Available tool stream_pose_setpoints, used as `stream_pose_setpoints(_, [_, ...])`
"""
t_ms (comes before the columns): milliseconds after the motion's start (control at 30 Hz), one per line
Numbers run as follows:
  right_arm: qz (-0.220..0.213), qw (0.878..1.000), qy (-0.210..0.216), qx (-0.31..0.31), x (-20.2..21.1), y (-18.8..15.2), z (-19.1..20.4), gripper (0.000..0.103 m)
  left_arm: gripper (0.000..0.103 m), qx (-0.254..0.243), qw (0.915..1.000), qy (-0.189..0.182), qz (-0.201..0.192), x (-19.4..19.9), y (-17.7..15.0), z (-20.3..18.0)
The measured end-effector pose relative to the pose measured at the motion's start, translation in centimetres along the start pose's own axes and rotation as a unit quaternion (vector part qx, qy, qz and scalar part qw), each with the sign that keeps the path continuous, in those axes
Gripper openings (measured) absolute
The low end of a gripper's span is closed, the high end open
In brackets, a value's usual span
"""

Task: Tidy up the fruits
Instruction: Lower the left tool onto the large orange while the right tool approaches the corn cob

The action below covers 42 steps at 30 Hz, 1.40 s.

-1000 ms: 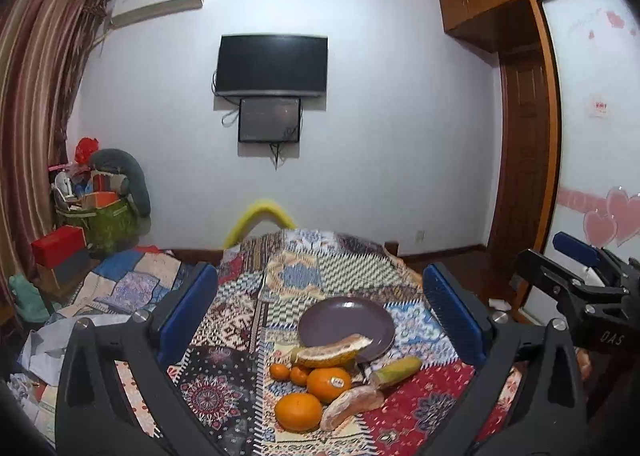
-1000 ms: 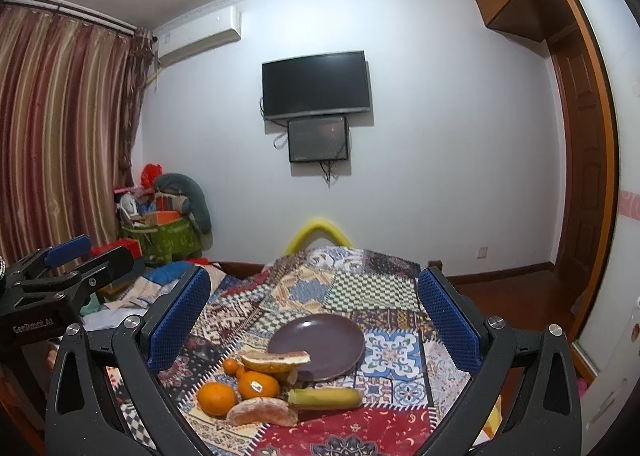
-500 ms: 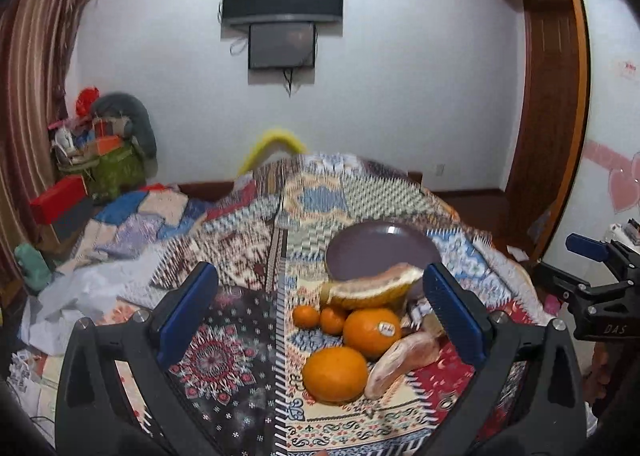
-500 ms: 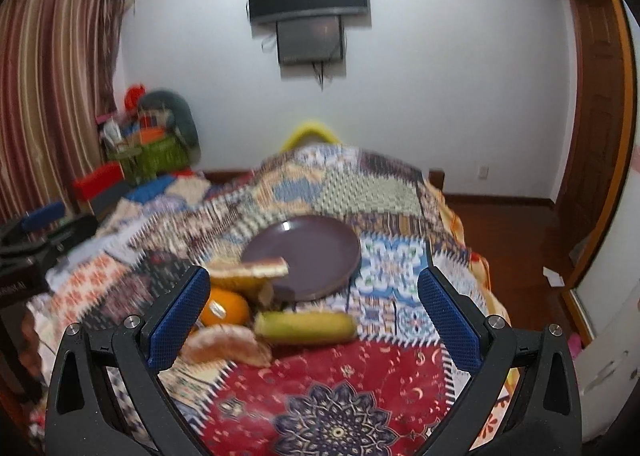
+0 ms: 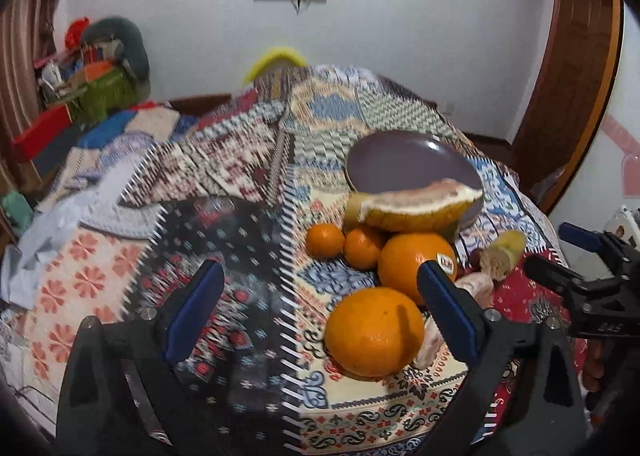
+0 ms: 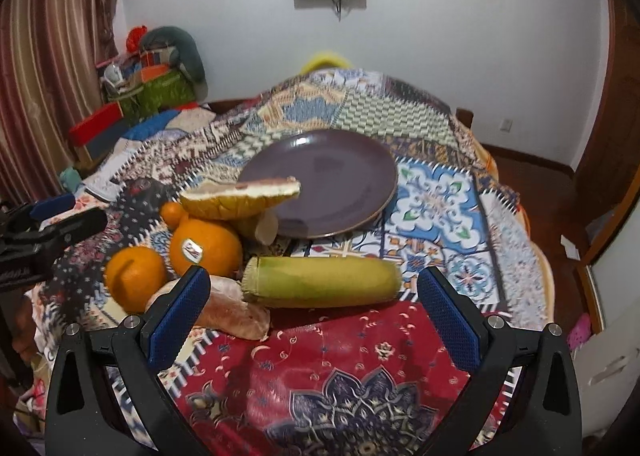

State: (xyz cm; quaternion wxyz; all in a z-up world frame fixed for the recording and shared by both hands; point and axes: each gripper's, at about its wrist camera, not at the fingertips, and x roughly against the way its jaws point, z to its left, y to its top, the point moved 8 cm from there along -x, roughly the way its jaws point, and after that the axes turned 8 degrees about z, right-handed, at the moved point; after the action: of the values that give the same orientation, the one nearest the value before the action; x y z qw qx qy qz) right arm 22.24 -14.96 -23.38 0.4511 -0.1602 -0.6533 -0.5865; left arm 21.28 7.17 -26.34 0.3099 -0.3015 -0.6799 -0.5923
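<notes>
- Left gripper spread wide, empty, above the patchwork cloth beside the near orange.
- Right gripper wide too, empty, the yellow-green fruit lying between its fingers' line.
- Fruits cluster at the purple plate's near rim; the pomelo wedge overlaps it.
</notes>
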Motion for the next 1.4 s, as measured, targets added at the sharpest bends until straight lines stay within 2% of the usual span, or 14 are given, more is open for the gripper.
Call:
stream_pose_setpoints(200, [0.041,0.999,0.004,-0.018,-3.1,-0.2,0.0,0.102,0.095,-0.006,0.9997,-0.007,0.023,-1.7,-1.2,-1.0])
stream_pose_setpoints(333, [0.051,0.998,0.019,-0.040,-4.1,-0.2,-0.3,0.102,0.095,-0.014,0.9993,-0.002,0.035,-2.4,-1.8,-1.6])
stream_pose_setpoints(433, [0.047,0.998,0.011,-0.045,-4.3,0.1,-0.5,0.101,0.094,-0.012,0.9993,-0.005,0.036,-2.6,-2.0,-1.7])
stream_pose_setpoints(500, [0.044,0.998,-0.004,-0.038,-4.3,0.2,-0.6,0.093,0.094,-0.006,0.9990,-0.010,0.042,-2.8,-2.1,-1.7])
stream_pose_setpoints(533, [0.042,0.999,-0.008,-0.031,-4.3,0.2,-0.6,0.092,0.094,-0.002,0.9989,-0.014,0.044,-2.8,-2.1,-1.6])
stream_pose_setpoints(700, [0.036,0.999,-0.003,-0.011,-3.7,0.0,-0.3,0.081,0.093,0.010,0.9982,-0.025,0.053,-3.2,-2.5,-1.7])
stream_pose_setpoints(867, [0.036,0.999,0.006,-0.001,-3.1,-0.4,-0.5,0.077,0.092,0.011,0.9979,-0.024,0.059,-3.3,-2.5,-1.8])
stream_pose_setpoints(1033, [0.059,0.998,0.015,-0.018,-3.1,-2.4,-1.9,0.072,0.083,0.014,0.9970,-0.037,0.067,-3.4,-2.5,-2.0])
stream_pose_setpoints(1133, [0.065,0.996,0.041,-0.039,-2.8,-3.5,-2.8,0.072,0.073,0.012,0.9961,-0.049,0.073,-3.4,-2.5,-2.5])
stream_pose_setpoints(1167, [0.067,0.996,0.045,-0.043,-2.7,-3.6,-2.9,0.072,0.064,0.009,0.9956,-0.057,0.074,-3.3,-2.5,-2.7])
stream_pose_setpoints(1400, [0.080,0.995,0.035,-0.045,-2.0,-3.8,-2.9,0.072,0.063,-0.013,0.9957,-0.051,0.076,-2.7,-2.5,-3.0])
